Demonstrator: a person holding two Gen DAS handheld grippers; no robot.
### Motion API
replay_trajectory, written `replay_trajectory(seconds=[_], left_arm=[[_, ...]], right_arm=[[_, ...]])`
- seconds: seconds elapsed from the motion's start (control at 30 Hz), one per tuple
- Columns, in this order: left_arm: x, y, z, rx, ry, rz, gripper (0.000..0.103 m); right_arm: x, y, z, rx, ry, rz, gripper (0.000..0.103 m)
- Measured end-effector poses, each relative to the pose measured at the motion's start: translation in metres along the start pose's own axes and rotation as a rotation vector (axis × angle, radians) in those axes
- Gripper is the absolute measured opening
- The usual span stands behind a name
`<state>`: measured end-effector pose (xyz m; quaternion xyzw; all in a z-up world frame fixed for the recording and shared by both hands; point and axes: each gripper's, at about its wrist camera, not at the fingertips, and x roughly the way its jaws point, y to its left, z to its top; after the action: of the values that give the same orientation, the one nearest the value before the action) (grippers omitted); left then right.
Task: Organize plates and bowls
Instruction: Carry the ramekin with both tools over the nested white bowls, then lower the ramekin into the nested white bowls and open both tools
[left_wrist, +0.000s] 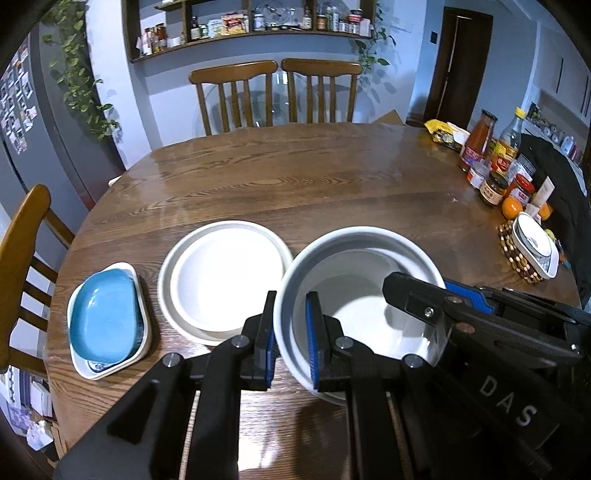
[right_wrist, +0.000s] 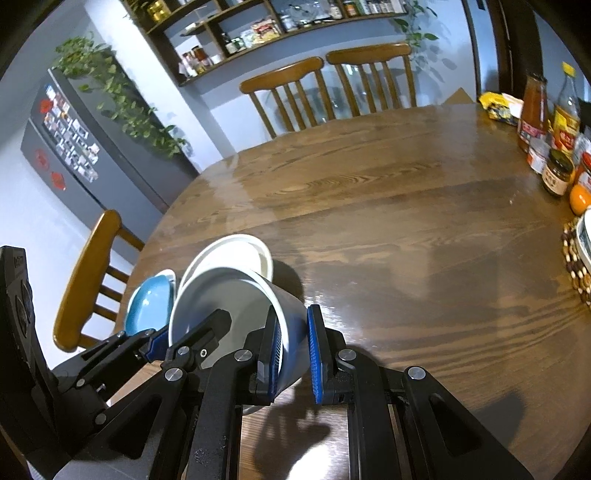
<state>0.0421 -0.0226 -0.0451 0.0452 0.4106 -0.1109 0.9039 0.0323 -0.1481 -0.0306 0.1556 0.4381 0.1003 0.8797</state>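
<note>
both grippers are closest to the cameras, and each one clamps the rim of the same large white bowl (left_wrist: 354, 295): the left gripper (left_wrist: 290, 339) has its jaws narrow on the near left wall, the right gripper (right_wrist: 295, 350) has its jaws narrow on the opposite wall. the bowl is tilted and seems lifted a little over the round wooden desk (left_wrist: 295, 177). just beside it on the left lie stacked white plates (left_wrist: 221, 280) on the desk, then a blue dish (left_wrist: 105, 314) in a white tray (left_wrist: 144, 332). jars and bottles (left_wrist: 495, 162) stand at the far right edge.
</note>
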Motion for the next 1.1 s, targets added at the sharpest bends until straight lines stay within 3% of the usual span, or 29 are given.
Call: replay_trajectory(seconds=[0.6, 1.1], left_arm=[[-0.014, 0.062, 0.012, -0.081, -0.037, 0.083, 0.011], [0.022, 0.084, 0.035, -0.097, -0.001, 0.068, 0.011]], right_arm=[[0.021, 0.065, 0.016, -0.102, 0.016, 0.064, 0.015], [0.059, 0.073, 0.045, -0.104, 0.048, 0.050, 0.015]])
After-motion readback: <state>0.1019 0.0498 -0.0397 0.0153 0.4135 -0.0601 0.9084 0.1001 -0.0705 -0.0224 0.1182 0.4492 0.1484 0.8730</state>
